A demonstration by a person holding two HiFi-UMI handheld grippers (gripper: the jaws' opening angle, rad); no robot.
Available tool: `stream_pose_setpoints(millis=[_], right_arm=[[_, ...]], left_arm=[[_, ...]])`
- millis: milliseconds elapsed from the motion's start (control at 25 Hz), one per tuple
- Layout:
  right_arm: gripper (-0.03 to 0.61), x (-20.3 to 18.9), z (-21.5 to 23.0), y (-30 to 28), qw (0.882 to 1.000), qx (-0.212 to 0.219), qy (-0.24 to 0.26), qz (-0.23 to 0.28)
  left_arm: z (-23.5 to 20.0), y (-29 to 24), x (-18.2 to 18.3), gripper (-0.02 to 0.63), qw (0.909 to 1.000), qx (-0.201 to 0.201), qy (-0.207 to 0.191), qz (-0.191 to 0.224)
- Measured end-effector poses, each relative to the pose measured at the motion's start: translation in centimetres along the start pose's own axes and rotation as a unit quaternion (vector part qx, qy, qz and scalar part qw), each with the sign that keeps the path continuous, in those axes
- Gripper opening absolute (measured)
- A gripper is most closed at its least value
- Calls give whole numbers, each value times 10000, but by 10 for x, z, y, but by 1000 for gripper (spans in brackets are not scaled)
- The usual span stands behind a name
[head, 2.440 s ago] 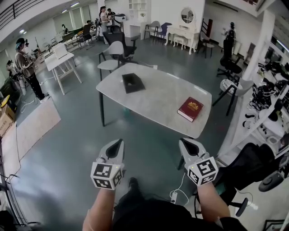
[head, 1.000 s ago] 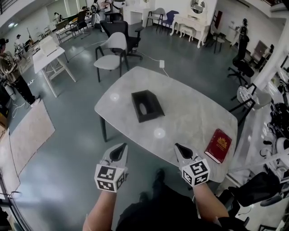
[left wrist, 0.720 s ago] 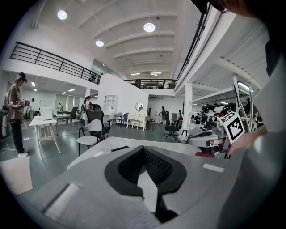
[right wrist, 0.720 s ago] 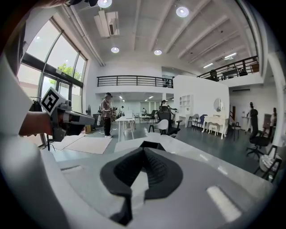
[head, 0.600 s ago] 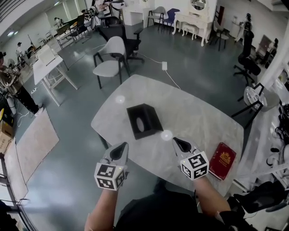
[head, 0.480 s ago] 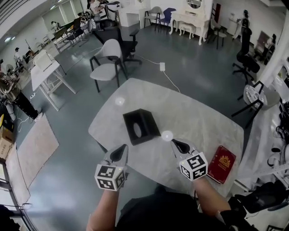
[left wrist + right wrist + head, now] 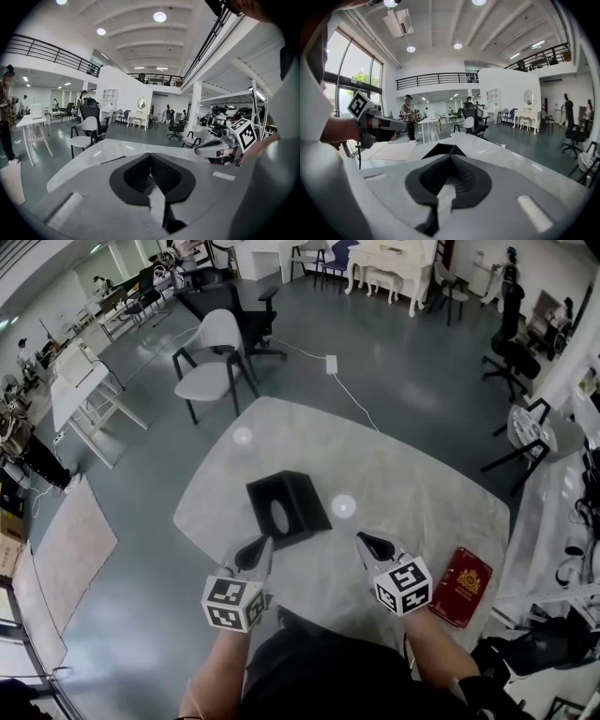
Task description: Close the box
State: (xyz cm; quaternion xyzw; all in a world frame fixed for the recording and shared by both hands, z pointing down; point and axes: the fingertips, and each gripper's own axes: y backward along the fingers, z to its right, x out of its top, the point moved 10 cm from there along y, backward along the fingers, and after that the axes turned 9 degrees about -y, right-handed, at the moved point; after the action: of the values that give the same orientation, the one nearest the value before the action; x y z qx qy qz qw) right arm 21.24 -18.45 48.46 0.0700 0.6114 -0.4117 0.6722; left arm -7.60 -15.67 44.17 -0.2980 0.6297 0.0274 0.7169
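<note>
The gap is closed. A couple of seconds back the table (image 7: 412,493) was seen well ahead, with both tools carried over bare floor; now its near edge is reached. The left gripper (image 7: 255,554) is held with its tip at that edge, its jaws brought together and nothing pinched between them. The right gripper (image 7: 372,545) is carried just over the tabletop, its jaws likewise pressed together and empty.

The black box (image 7: 288,507) is found on the table's near-left part, at 1 o'clock from the left gripper and 10 o'clock from the right. It is near both and touched by neither. A second ago it was seen much farther off, though its place on the table is kept. A dark opening is shown on its top face.

The red book (image 7: 461,585), earlier viewed far out at the table's right edge, is now passed at 4 o'clock of the right gripper, beside the wrist. A pale chair (image 7: 206,357) is seen at 11 o'clock, beyond the table.
</note>
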Motion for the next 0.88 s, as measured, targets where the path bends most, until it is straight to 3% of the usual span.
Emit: stream_pose_setpoints(millis=[400, 600, 880], right_arm=[[2, 15, -51, -35, 9995, -302, 9, -130], [2, 19, -85, -54, 9986, -457, 141, -233], [3, 12, -124, -68, 9975, -491, 378, -346]], left_arm=[[-64, 16, -3, 11, 9993, -235, 34, 290], [-90, 38, -22, 11, 9984, -380, 118, 398], [-111, 36, -56, 11, 9972, -673, 278, 166]])
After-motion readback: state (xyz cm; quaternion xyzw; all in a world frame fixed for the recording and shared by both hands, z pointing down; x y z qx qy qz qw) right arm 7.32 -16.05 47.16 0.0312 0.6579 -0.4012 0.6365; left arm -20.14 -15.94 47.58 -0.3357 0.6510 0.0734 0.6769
